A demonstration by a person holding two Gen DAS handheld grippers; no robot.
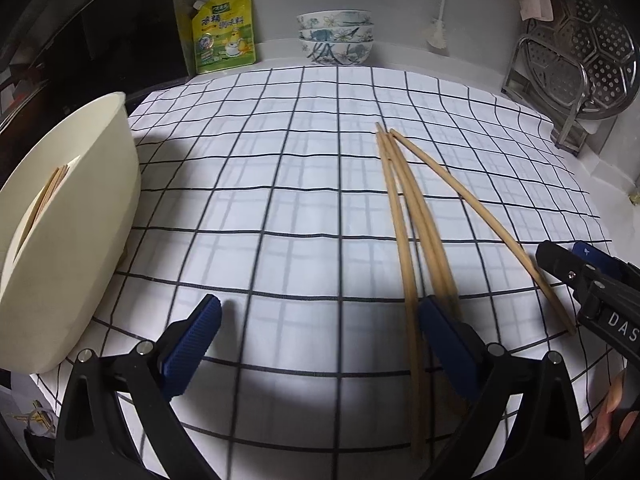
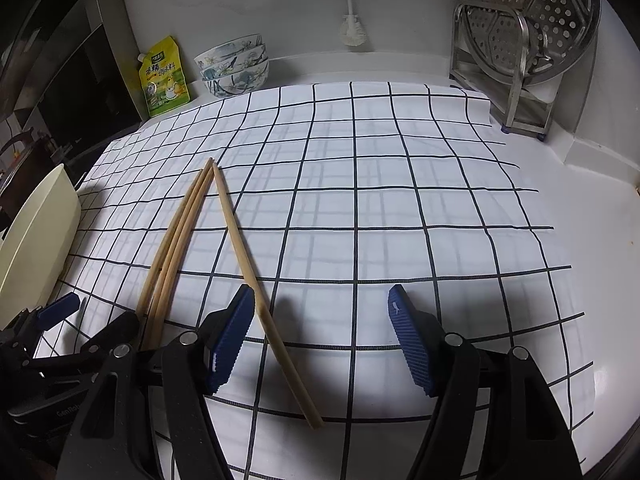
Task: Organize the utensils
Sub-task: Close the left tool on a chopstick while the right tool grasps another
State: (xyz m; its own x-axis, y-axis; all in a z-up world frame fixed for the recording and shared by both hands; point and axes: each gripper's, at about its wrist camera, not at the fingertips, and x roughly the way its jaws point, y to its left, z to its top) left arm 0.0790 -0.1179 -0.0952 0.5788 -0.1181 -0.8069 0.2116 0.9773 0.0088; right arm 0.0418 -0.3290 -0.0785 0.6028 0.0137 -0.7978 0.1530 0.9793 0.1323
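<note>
Both hand-held grippers, left (image 1: 320, 340) and right (image 2: 320, 336), open and empty above chopsticks (image 2: 240, 240); best closed squarely mid-shaft before moving to cream holder (image 1: 80, 220).

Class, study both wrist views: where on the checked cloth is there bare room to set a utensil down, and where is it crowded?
Free: the wide stretch of checked cloth between the cream container and the chopsticks, and the stretch between the chopsticks and the steel rack. Crowded: the near edge, where both hand-held grippers meet the chopstick ends, and the back wall by the stacked bowls and yellow pouch.
</note>
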